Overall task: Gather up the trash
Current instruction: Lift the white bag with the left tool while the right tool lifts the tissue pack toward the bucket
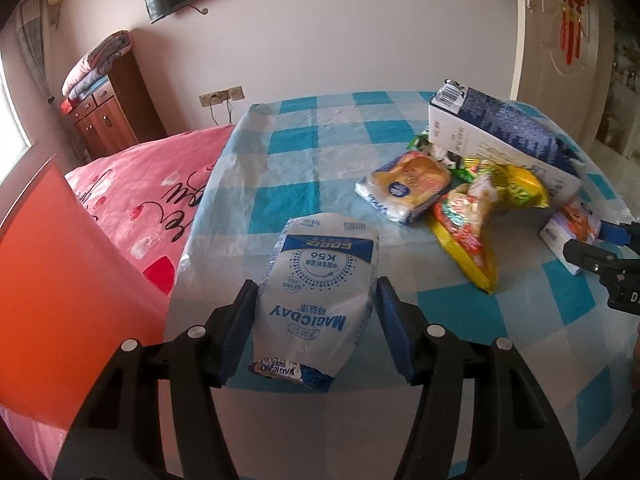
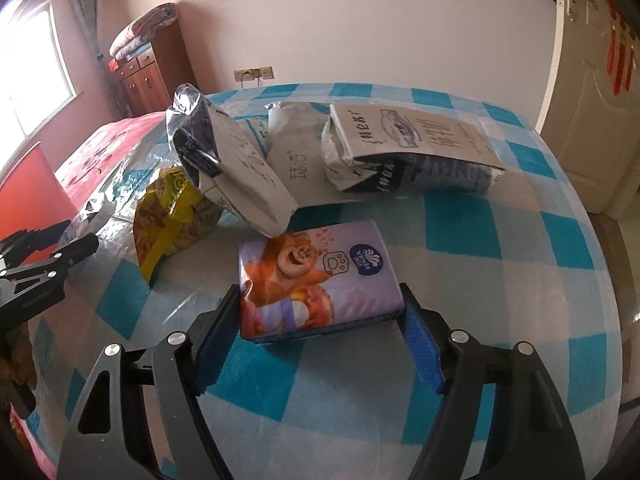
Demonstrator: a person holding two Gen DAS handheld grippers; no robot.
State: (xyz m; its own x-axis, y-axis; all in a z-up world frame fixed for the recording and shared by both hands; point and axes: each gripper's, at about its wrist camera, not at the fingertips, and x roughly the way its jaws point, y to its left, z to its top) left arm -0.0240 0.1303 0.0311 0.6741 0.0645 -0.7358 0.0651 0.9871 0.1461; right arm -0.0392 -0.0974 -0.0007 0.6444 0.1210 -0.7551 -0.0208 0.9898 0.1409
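A white and blue MAGICDAY pouch (image 1: 316,280) sits squeezed between the blue pads of my left gripper (image 1: 316,320), which is shut on it near the front left edge of the table. A purple tissue pack with a cartoon bear (image 2: 316,280) lies between the pads of my right gripper (image 2: 320,320); both pads touch its sides, so the gripper is shut on it. In the left wrist view the same tissue pack (image 1: 570,226) shows at the far right, with the right gripper (image 1: 608,256) on it. The left gripper (image 2: 52,256) shows at the left edge of the right wrist view.
The table's blue checked cloth (image 1: 304,148) also bears a bread wrapper (image 1: 408,192), yellow and red snack wrappers (image 1: 468,236), a blue and white carton (image 1: 512,136) and several grey-white bags (image 2: 296,160). An orange-red container (image 1: 52,280) stands at the left, beside a pink bed (image 1: 140,200).
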